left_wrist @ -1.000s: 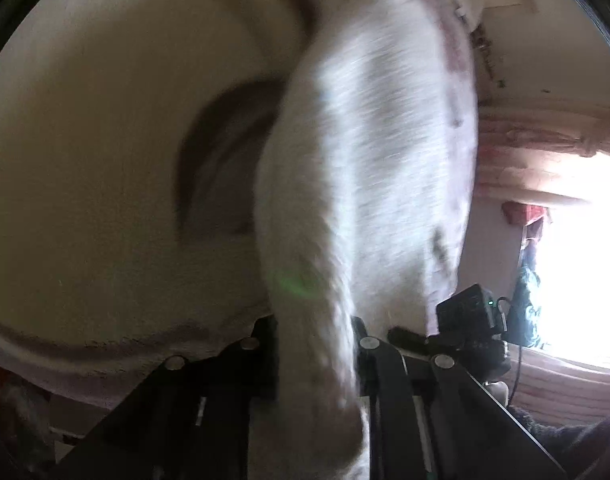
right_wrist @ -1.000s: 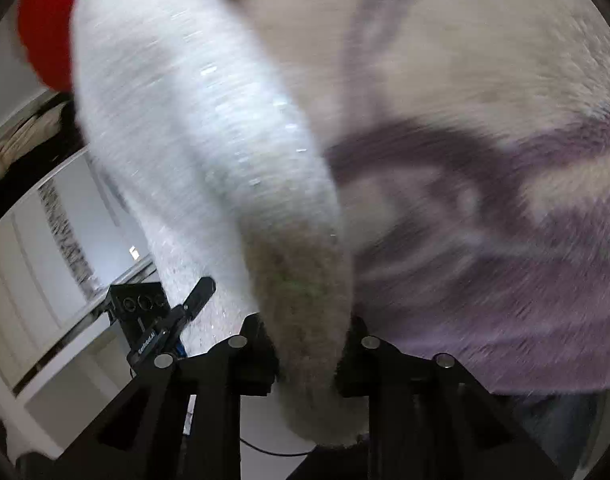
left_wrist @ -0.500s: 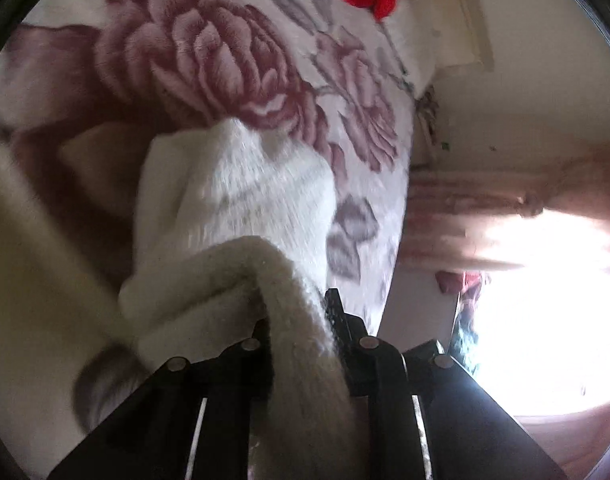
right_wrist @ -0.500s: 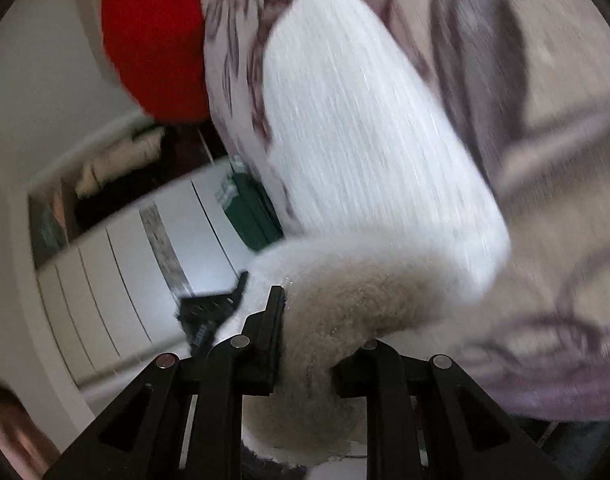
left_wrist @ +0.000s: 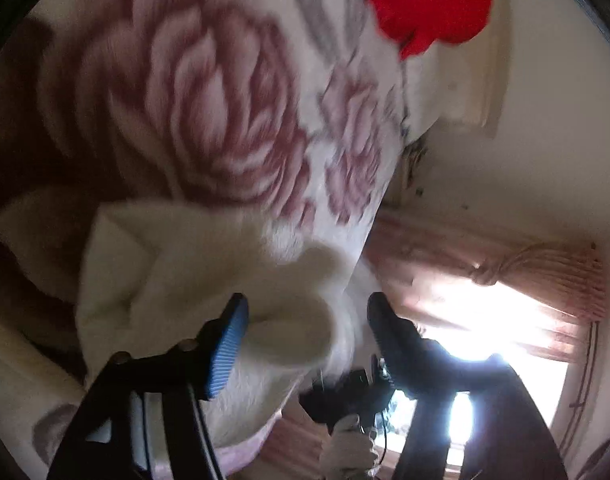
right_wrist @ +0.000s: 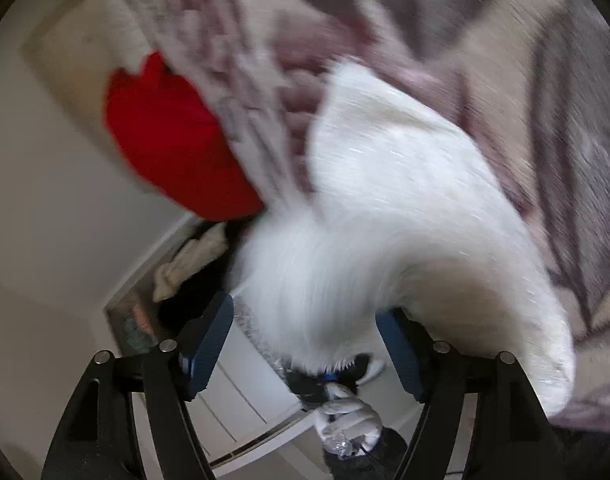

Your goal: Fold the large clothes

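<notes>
Both grippers, left (left_wrist: pixel 303 312) and right (right_wrist: pixel 305 320), have spread their fingers, releasing one white garment (right_wrist: pixel 385 208).

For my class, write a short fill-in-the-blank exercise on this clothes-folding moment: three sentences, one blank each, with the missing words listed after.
1. The left claw and the right claw both have their jaws ____.
2. The fluffy garment being folded is ____ in colour.
3. The blanket under the garment is printed with large ____.

Missing words: open; white; roses
</notes>
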`<state>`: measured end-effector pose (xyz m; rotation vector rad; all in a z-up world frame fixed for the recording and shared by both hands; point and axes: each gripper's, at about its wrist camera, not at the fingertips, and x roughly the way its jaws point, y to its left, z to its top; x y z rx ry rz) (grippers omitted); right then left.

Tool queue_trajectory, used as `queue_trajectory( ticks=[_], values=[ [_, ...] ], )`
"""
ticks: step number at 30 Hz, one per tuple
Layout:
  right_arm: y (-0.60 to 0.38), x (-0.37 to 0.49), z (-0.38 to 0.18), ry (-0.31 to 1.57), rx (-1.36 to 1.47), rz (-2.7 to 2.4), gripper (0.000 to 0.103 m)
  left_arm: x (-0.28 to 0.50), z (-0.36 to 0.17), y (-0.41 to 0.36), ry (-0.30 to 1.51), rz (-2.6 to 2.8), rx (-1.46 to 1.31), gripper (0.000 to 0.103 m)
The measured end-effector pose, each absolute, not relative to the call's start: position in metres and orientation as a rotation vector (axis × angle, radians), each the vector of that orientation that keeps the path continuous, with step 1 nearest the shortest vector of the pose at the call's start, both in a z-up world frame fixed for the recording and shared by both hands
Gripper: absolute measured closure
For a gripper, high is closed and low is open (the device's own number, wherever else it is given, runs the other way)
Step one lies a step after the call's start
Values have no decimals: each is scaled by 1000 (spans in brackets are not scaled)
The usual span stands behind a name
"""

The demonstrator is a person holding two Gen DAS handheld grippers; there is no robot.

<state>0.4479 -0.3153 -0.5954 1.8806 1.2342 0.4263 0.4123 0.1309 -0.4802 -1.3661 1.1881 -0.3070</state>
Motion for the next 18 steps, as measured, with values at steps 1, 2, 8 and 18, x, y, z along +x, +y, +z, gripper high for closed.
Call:
queue_trajectory(
  ticks=[1, 2, 8, 18],
  values=[
    [-322, 448, -588, 1228, 1828, 407, 26, 409, -473, 134, 1177, -286, -1313, 38],
    [-327, 446, -580, 1239, 1757, 396, 26, 407, -465, 134, 1174, -278, -1233, 38],
    [-363, 445, -576, 1436, 1042, 348, 26, 411, -452, 70, 1290, -393, -831, 38],
    [-322, 439, -590, 1411, 756, 424, 78, 409, -466, -16, 1276, -405, -328, 87]
  ],
)
